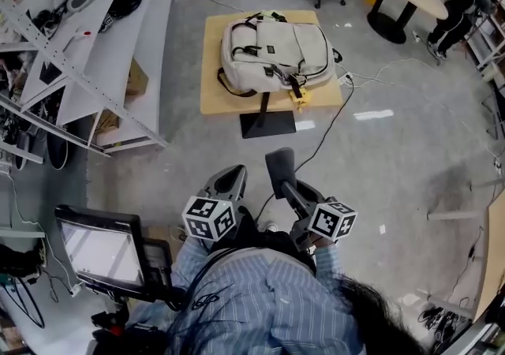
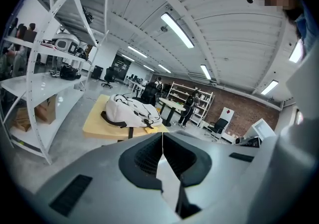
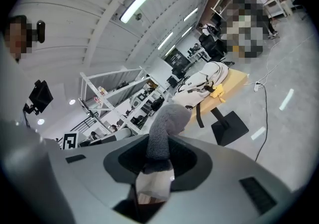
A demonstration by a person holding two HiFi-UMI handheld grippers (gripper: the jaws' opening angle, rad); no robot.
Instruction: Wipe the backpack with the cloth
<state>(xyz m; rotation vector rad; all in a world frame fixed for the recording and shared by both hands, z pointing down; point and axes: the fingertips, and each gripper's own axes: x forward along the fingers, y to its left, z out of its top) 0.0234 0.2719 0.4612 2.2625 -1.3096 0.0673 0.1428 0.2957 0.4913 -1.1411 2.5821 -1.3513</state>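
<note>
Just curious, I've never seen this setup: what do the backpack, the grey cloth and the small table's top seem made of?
Backpack: woven fabric, perhaps nylon or canvas; matte off-white, creased, with dark straps. Cloth: soft textile, perhaps microfibre or fleece; grey with a fuzzy nap. Table top: pale wood or laminate, smooth and flat; I can't tell which.

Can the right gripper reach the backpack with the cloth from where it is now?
Probably not yet. The right gripper is shut on the cloth, but the backpack lies on the table, well ahead across the floor. Nothing seems to block the way; stepping closer should do it.
</note>
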